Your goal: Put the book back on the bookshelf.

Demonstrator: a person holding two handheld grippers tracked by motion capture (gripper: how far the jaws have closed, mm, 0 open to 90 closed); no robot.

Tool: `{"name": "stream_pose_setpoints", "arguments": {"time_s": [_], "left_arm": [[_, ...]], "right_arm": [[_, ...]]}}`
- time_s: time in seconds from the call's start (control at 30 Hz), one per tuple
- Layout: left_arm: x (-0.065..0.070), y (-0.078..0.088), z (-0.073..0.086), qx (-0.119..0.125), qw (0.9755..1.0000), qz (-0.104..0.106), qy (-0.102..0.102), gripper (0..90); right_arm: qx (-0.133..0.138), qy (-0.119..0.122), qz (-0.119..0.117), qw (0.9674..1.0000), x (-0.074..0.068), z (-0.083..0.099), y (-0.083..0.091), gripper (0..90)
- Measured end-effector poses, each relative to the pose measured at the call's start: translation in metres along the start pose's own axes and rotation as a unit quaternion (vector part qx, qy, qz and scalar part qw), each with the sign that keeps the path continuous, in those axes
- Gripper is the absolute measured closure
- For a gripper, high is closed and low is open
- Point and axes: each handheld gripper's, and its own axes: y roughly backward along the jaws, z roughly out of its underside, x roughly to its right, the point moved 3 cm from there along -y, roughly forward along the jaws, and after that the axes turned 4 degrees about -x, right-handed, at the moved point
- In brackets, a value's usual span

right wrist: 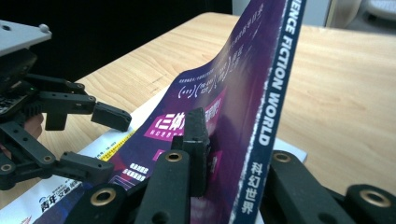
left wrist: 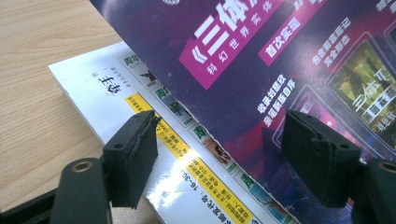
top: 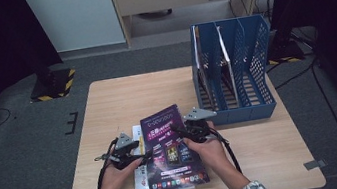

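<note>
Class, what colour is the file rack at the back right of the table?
Blue. The file rack shows best in the high view.

Dim, soft overhead light leaves the high view's corners dark, while glare whitens the white booklet (left wrist: 187,172) in the left gripper view and the nearest jaws in both gripper views blur.

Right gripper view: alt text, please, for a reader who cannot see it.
The right tongs clamp the spine edge of a purple science-fiction magazine, lifting it off a white magazine on a wooden table. At left, the left tongs stand open.
</note>
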Motion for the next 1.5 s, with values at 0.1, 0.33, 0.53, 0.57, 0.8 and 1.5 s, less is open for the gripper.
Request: {"name": "stream_pose_setpoints", "arguments": {"time_s": [0.1, 0.33, 0.53, 0.57, 0.8, 1.5], "left_arm": [[0.0, -0.001, 0.0, -0.001, 1.0, 0.002, 0.002, 24.0], [-0.001, -0.002, 0.0, 0.005, 0.9998, 0.014, 0.011, 21.2], [-0.002, -0.006, -0.002, 0.013, 0.9993, 0.032, 0.011, 18.7], [-0.002, -0.007, -0.002, 0.014, 0.9993, 0.033, 0.011, 18.6], [0.0, -0.005, -0.006, 0.031, 0.998, 0.054, 0.006, 22.3], [-0.013, 0.013, -0.011, 0.029, 0.9976, 0.058, 0.026, 76.6]], "right_arm": [[0.009, 0.013, 0.0, 0.9999, -0.004, -0.005, 0.003, 79.4], [0.024, 0.043, 0.0, 0.9988, -0.013, -0.012, 0.008, 80.2], [0.039, 0.055, -0.007, 0.9977, -0.017, -0.017, 0.011, 80.6], [0.042, 0.057, -0.007, 0.9975, -0.018, -0.017, 0.011, 80.6], [0.067, 0.073, -0.017, 0.995, -0.023, -0.024, 0.016, 81.2], [0.084, 0.074, -0.038, 0.993, -0.025, -0.025, 0.019, 81.3]]}}
